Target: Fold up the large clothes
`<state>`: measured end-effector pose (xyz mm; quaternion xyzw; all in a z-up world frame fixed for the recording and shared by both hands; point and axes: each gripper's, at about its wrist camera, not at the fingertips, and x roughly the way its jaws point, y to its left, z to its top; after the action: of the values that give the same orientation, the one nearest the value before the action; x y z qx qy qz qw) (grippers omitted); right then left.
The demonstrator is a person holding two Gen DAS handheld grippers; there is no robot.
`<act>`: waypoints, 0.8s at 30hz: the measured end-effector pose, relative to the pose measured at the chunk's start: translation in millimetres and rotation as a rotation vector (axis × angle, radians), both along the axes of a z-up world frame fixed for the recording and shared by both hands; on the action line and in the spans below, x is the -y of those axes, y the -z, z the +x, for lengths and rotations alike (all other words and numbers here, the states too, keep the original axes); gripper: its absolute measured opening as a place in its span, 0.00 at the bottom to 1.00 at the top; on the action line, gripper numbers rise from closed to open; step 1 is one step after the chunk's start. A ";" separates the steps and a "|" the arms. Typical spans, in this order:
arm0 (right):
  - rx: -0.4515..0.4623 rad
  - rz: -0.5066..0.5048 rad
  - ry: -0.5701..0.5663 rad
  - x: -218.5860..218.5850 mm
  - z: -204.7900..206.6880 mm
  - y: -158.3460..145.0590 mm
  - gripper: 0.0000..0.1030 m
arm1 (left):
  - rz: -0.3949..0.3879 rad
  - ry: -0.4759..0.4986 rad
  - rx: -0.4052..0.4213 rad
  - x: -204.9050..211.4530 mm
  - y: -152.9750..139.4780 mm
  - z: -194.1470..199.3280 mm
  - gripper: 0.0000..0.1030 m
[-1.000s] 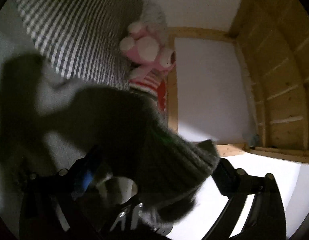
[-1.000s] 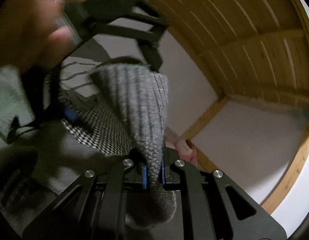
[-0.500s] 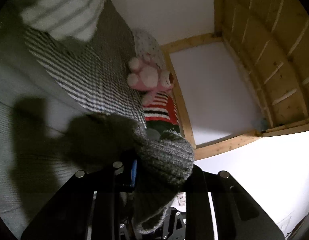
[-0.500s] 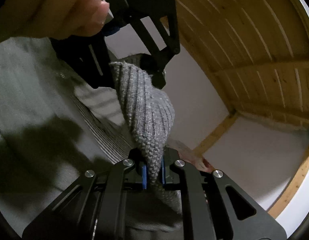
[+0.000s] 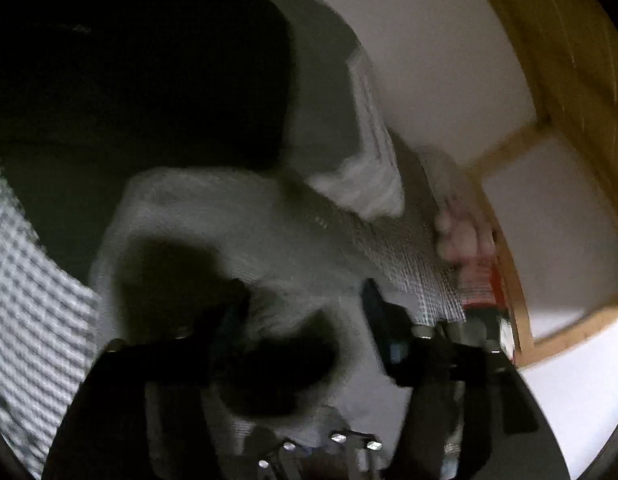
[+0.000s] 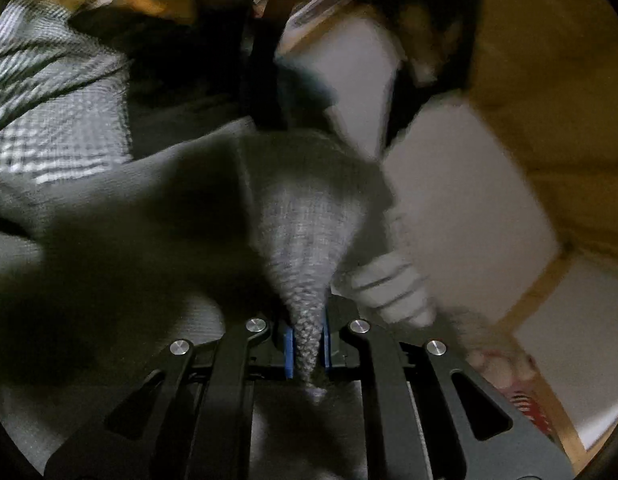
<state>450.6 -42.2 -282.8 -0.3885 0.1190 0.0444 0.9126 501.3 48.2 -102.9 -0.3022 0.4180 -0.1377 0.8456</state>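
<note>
A grey knitted sweater (image 6: 309,216) lies over a checked bedcover. My right gripper (image 6: 307,340) is shut on a ribbed edge of it, which rises as a cone from between the blue pads. In the left wrist view the sweater (image 5: 229,216) lies spread and pale below my left gripper (image 5: 305,320), whose jaws stand wide apart with nothing between them. The view is blurred and much of it is in dark shadow.
A grey-and-white checked bedcover (image 5: 33,312) shows at the left and in the right wrist view (image 6: 57,120). A pink plush toy (image 5: 465,236) and a striped white cushion (image 6: 389,284) lie by the wooden bed frame (image 5: 509,264). White wall and wooden slats are beyond.
My left gripper has let go of the sweater's ribbed edge and opened wide. Both views have swung down toward the bed. The right gripper keeps its hold.
</note>
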 end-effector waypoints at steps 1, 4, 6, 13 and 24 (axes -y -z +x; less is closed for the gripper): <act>-0.008 -0.025 -0.001 -8.0 -1.1 4.6 0.10 | 0.007 -0.035 0.030 -16.5 -5.1 -9.2 0.78; -0.068 -0.113 0.020 -25.4 4.5 16.0 0.12 | 0.053 -0.094 0.100 -41.3 -25.0 -26.5 0.87; -0.096 -0.134 0.014 -29.8 6.2 20.1 0.14 | 0.047 -0.088 0.160 -41.3 -42.9 -31.9 0.92; -0.461 0.247 -0.242 10.0 -14.4 -24.2 0.94 | 0.062 0.005 0.219 -3.1 -65.7 -31.1 0.92; -0.391 0.375 -0.142 124.6 -31.0 -67.9 0.97 | 0.288 -0.017 0.037 70.5 23.1 -5.3 0.93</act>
<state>419.6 -166.7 -214.9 -0.2043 0.2551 0.2039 0.9228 496.0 -22.3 -126.0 -0.1787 0.4151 -0.0749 0.8889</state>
